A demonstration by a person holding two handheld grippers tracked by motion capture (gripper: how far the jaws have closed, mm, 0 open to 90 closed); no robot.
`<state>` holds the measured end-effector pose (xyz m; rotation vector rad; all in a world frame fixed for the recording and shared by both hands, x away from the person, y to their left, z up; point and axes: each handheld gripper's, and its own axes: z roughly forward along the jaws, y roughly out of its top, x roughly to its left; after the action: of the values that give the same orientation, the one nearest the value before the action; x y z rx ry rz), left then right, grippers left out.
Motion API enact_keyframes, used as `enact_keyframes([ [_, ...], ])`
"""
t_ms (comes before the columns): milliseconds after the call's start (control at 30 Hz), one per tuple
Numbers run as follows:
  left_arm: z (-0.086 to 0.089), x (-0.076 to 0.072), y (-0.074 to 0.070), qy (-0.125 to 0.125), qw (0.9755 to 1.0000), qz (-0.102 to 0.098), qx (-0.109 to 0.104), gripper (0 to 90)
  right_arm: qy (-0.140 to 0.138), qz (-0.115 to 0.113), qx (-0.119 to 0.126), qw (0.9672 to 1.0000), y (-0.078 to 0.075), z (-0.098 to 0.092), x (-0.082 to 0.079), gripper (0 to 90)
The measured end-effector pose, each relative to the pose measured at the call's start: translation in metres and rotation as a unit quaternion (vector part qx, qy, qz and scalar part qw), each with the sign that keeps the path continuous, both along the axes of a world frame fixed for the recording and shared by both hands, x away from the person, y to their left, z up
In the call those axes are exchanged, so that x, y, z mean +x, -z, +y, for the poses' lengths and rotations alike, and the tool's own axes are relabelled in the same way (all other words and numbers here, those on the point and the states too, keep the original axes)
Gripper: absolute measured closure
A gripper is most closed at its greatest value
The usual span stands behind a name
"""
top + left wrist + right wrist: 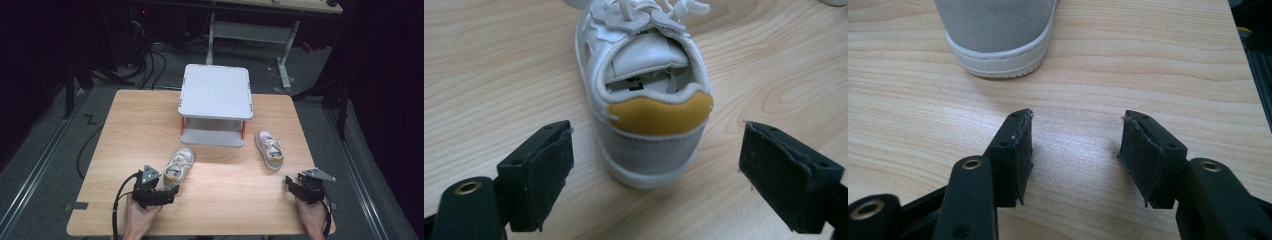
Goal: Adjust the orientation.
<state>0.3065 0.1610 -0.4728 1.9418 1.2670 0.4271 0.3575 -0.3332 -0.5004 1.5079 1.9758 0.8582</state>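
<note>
Two small white sneakers with mustard heel tabs lie on the wooden table (140, 125). The left shoe (179, 168) points away and to the right; its heel (651, 135) faces my left gripper (169, 196), which stands open just behind it, pads apart from the shoe. The right shoe (270, 150) lies near the table's right side, its grey heel (998, 35) in front of my right gripper (291, 184). That gripper (1075, 150) is open with only bare wood between its pads.
A white two-level stand (216, 102) with orange posts sits at the table's far middle. The table's right edge (1243, 65) runs close beside the right gripper. Beyond the table are cables and a desk frame (285, 55) on a dark floor.
</note>
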Motion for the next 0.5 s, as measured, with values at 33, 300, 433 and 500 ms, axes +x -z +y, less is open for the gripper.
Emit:
enact_keyframes([
  [33, -0.005, 0.005, 0.003, -0.006, 1.0, 0.006, 0.002, 14.3, 0.0, 0.0, 0.0, 1.0, 0.0, 0.0, 0.0, 46.4],
  [300, -0.02, 0.018, 0.01, -0.03, 0.999, 0.013, 0.03, 19.2, 0.001, 0.0, 0.0, 1.0, 0.0, 0.0, 0.0, 46.3],
  [433, -0.023, 0.019, 0.009, -0.043, 0.9982, 0.009, 0.04, 28.8, 0.0, 0.0, 0.0, 1.0, 0.0, 0.0, 0.0, 46.2],
  [500, -0.026, 0.017, 0.009, -0.045, 0.998, 0.004, 0.044, 30.2, 0.0, 0.0, 0.0, 1.0, 0.0, 0.0, 0.0, 46.1],
])
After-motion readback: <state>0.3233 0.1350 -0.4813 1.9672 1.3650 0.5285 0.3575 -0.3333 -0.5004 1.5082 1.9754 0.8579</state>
